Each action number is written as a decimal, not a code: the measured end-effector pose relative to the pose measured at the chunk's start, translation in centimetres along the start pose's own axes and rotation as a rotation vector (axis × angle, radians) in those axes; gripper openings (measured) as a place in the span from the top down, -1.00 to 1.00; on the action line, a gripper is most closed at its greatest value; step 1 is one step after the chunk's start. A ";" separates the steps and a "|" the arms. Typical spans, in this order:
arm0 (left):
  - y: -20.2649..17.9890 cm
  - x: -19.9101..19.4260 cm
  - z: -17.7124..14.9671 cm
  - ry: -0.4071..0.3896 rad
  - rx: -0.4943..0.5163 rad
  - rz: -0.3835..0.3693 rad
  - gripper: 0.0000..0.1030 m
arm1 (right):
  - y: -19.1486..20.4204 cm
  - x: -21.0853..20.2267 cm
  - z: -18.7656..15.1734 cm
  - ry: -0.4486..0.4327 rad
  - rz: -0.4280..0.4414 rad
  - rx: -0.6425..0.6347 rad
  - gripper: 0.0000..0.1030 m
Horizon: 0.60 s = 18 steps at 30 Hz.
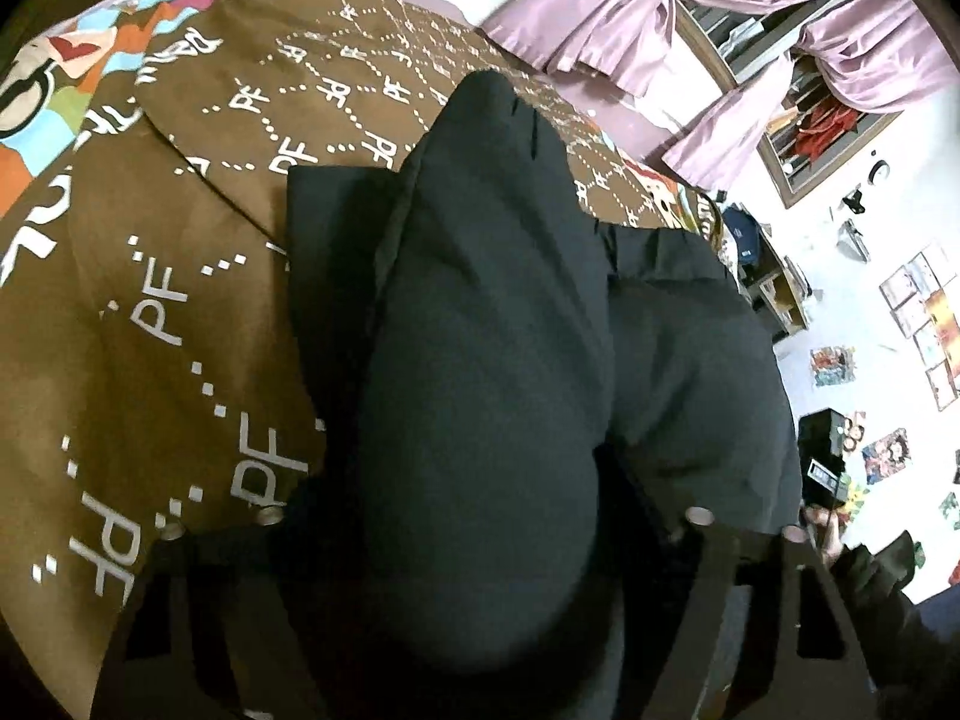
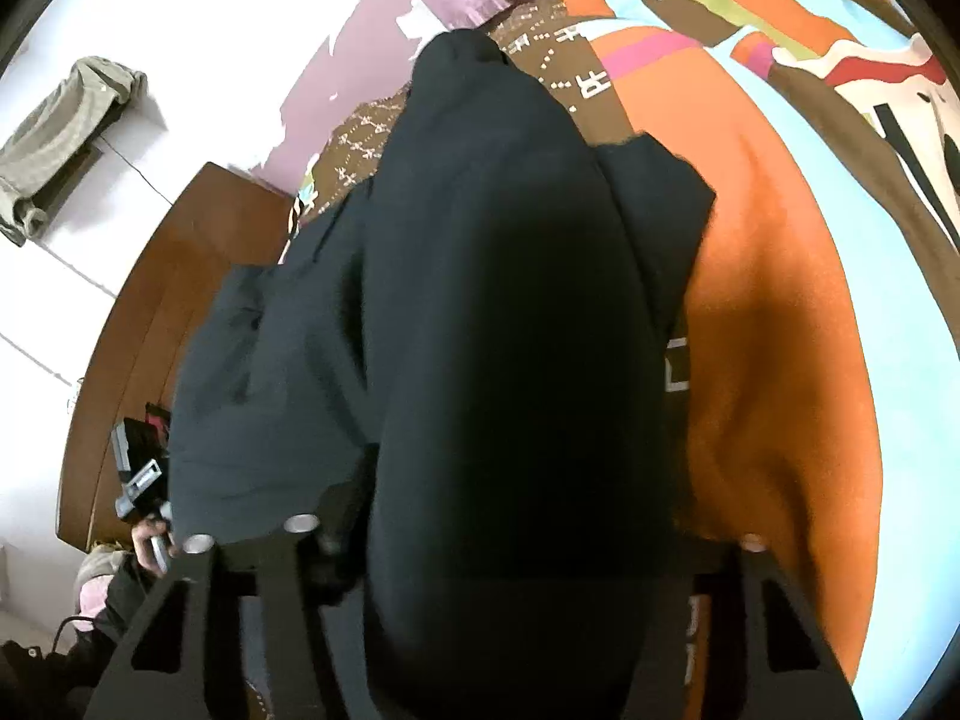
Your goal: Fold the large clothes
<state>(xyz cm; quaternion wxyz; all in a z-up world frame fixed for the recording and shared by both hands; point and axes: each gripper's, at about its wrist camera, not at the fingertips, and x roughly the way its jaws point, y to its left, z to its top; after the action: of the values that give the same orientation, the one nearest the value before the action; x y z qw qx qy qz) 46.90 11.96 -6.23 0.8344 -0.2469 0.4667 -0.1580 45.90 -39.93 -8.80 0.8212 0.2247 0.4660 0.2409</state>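
Note:
A large dark garment lies spread on a brown bedspread printed with white letters. In the left wrist view a thick raised fold of it runs up the middle and fills the gap of my left gripper. The fingertips are lost against the black cloth. In the right wrist view the same garment bulges up as a fold between the fingers of my right gripper. Its pads are hidden too. Both grippers sit at the garment's near edge, side by side.
The bedspread turns orange and light blue on the right. Pink curtains and a window stand behind the bed. A wooden bed board and white wall lie to the left. A person's hand shows at the edge.

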 end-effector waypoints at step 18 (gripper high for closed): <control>-5.2 -8.2 -3.1 -0.340 0.056 -0.011 0.58 | 11.9 -1.8 1.3 -0.165 0.163 -0.151 0.64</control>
<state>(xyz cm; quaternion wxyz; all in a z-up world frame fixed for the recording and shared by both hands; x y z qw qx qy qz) 39.84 10.84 1.03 0.9069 -0.2495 0.3131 -0.1315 43.97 -31.92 0.06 0.8490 0.2182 0.3576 0.3220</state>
